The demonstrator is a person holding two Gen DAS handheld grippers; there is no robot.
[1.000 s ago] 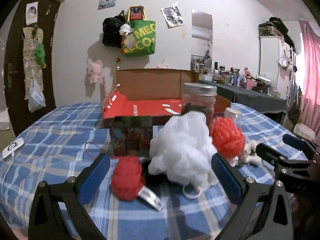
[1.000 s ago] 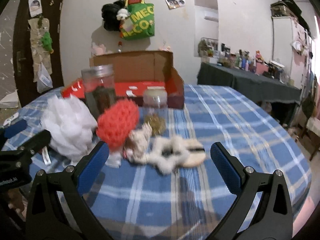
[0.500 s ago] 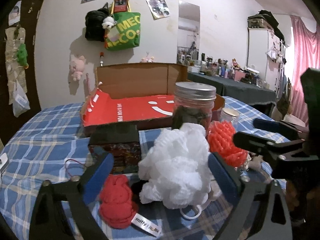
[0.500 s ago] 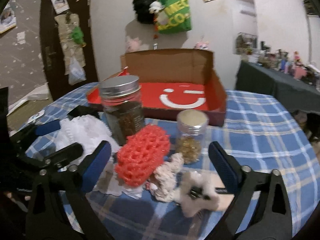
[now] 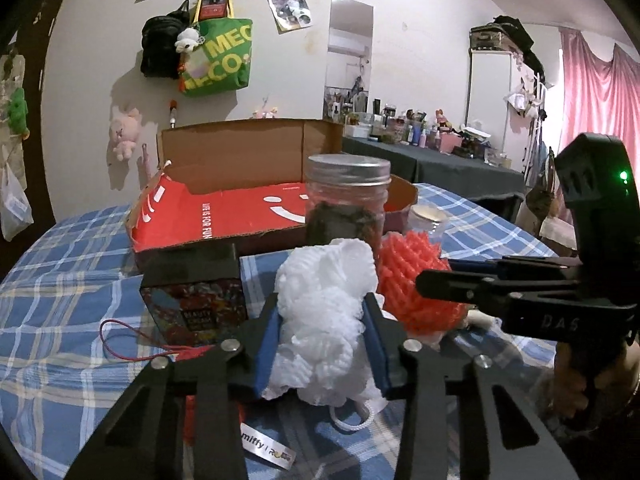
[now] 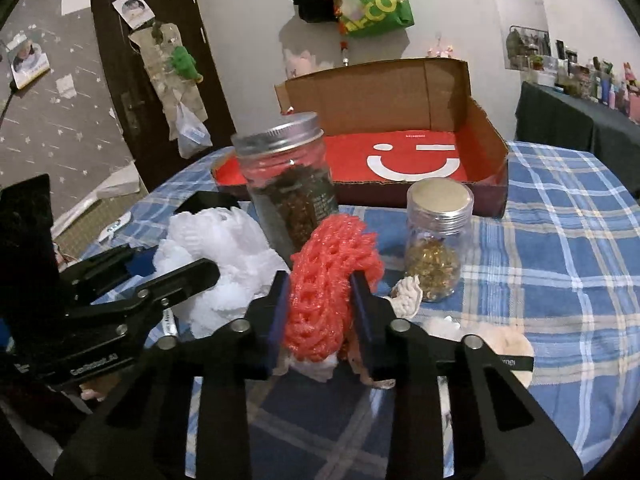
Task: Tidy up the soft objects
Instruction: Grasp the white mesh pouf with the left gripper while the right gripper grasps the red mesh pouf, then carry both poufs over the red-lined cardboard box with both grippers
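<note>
My left gripper (image 5: 322,334) is shut on the white mesh bath puff (image 5: 326,320), which bulges between its blue pads. My right gripper (image 6: 320,312) is shut on the red knitted scrubber (image 6: 326,292). The scrubber also shows in the left wrist view (image 5: 416,280), the puff in the right wrist view (image 6: 216,256). A white plush toy (image 6: 472,332) lies under and right of the right gripper. A red soft toy with a "miffy" tag (image 5: 268,446) lies mostly hidden under the left gripper. The open red-lined cardboard box (image 6: 486,128) stands behind.
A tall glass jar with metal lid (image 6: 290,188) and a small jar of golden beads (image 6: 434,248) stand just behind the soft things. A dark patterned carton (image 5: 194,298) stands left of the puff. The blue plaid cloth (image 6: 560,240) covers the table.
Both grippers moved forward and closed: the left one onto the white puff, the right one onto the red scrubber. Before, both were open and empty.
</note>
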